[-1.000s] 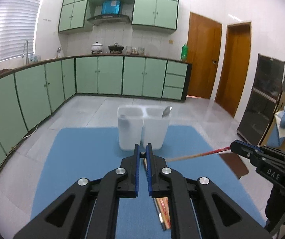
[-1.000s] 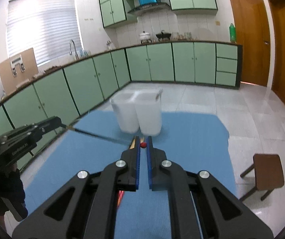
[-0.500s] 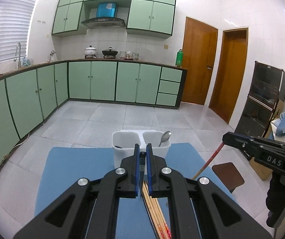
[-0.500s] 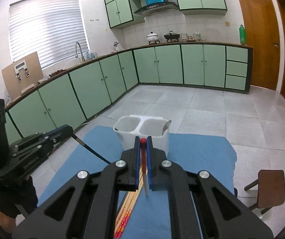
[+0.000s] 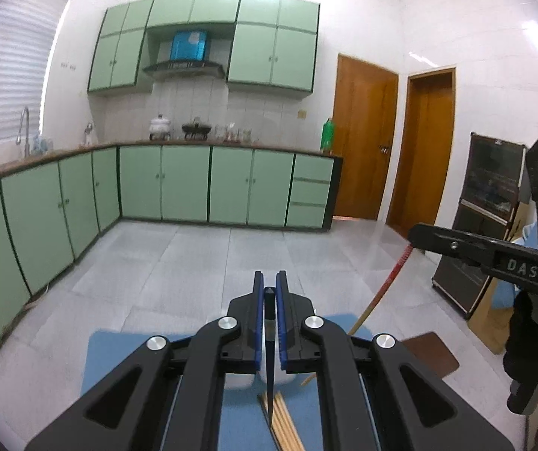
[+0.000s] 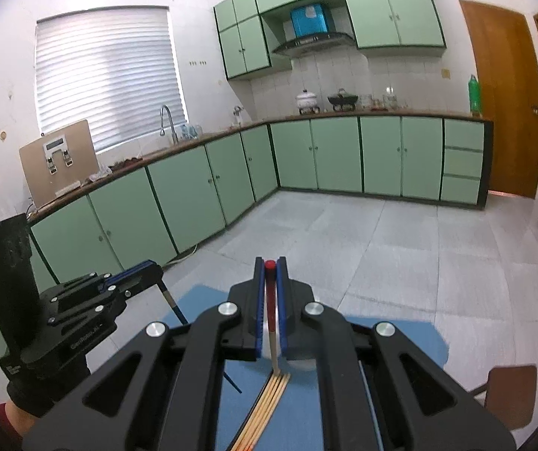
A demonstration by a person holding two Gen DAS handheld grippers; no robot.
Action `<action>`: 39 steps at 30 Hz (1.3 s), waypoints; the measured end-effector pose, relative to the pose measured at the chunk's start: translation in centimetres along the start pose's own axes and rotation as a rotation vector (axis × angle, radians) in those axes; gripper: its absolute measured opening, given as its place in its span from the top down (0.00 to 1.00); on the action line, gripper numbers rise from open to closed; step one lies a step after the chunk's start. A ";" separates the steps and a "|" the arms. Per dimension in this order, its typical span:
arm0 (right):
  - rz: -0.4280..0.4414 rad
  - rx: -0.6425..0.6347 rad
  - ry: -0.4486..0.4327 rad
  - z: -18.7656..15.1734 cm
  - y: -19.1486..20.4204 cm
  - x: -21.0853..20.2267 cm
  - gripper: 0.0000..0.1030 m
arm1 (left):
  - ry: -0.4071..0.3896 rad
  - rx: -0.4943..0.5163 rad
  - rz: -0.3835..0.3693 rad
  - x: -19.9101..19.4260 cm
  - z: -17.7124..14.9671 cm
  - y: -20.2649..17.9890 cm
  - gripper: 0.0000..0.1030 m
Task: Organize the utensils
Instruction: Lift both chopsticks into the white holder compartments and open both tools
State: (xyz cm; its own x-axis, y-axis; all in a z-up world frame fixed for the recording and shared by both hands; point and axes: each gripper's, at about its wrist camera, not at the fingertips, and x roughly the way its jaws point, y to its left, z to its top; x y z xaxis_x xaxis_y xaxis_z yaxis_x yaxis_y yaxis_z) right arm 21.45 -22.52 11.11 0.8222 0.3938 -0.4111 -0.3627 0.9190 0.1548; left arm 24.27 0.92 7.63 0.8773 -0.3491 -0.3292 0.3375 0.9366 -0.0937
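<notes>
Right wrist view: your right gripper pinches a red-tipped chopstick; the left gripper clamps a dark chopstick. Next, lower both toward the white holder at 6 o'clock.

Matt black plastic forms the left gripper, its arms fastened with shiny round metal bolts and its fingers lined with ribbed blue pads, clamped on a dark, smooth chopstick. The right gripper has the same finish and pinches a pale wooden chopstick with a glossy red top. More bare wooden chopsticks lie on a matt blue mat that looks like cloth or foam. The floor is pale, lightly sheened tile, the walls glossy white tile. Cabinets are smooth green with a satin finish; the doors are varnished wood, and the stool brown wood.
</notes>
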 end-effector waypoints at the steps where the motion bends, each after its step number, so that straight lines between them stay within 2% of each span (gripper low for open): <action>1: -0.006 -0.009 -0.010 0.8 0.0 0.1 0.95 | -0.017 0.007 0.002 0.0 0.8 -0.1 0.94; 7: -0.026 -0.026 -0.065 4.8 -0.7 1.2 0.95 | -0.129 0.035 0.023 1.3 6.1 -0.6 0.94; 11: -0.053 -0.026 -0.072 6.0 -1.7 3.6 0.95 | -0.153 0.051 0.050 3.6 8.0 -0.5 0.94; 16: -0.075 0.012 -0.011 4.7 -3.4 7.6 0.95 | -0.098 0.033 0.064 7.6 6.5 0.2 0.94; 21: -0.085 0.024 0.068 1.9 -3.9 10.6 0.93 | 0.012 0.012 0.073 10.7 3.1 1.3 0.94; 23: -0.091 0.023 0.081 1.2 -3.9 10.9 0.91 | 0.035 0.011 0.083 11.0 2.1 1.6 0.91; 25: -0.100 0.028 0.082 0.7 -4.0 10.7 0.90 | 0.049 0.015 0.084 10.8 1.3 1.6 0.82; 27: -0.107 0.041 0.074 0.2 -4.1 9.9 0.82 | 0.057 0.012 0.084 10.3 0.9 1.6 0.73; 29: -0.121 0.048 0.060 -0.2 -4.1 9.1 0.68 | 0.064 0.003 0.085 9.3 0.3 1.5 0.65; 31: -0.142 0.048 0.051 -0.8 -4.0 8.1 0.62 | 0.068 -0.004 0.086 8.5 -0.1 1.7 0.54; 32: -0.152 0.045 0.045 -1.3 -3.9 7.4 0.52 | 0.067 -0.009 0.085 7.9 -0.5 1.7 0.52; 34: -0.169 0.038 0.030 -2.4 -3.6 6.1 0.42 | 0.073 -0.016 0.090 6.6 -1.5 1.6 0.42; 38: -0.215 0.008 0.021 -6.4 -2.4 3.6 0.24 | 0.082 -0.026 0.099 4.0 -4.6 1.2 0.33; 39: -0.219 0.005 0.024 -7.4 -2.3 3.2 0.23 | 0.095 -0.030 0.104 3.4 -5.8 1.1 0.31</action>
State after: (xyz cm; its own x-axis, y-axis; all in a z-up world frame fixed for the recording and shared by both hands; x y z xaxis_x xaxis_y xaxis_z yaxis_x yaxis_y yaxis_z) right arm 21.62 -23.52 2.81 0.8703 0.1839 -0.4570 -0.1740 0.9827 0.0640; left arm 25.61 0.91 0.96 0.8704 -0.2470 -0.4258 0.2349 0.9686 -0.0817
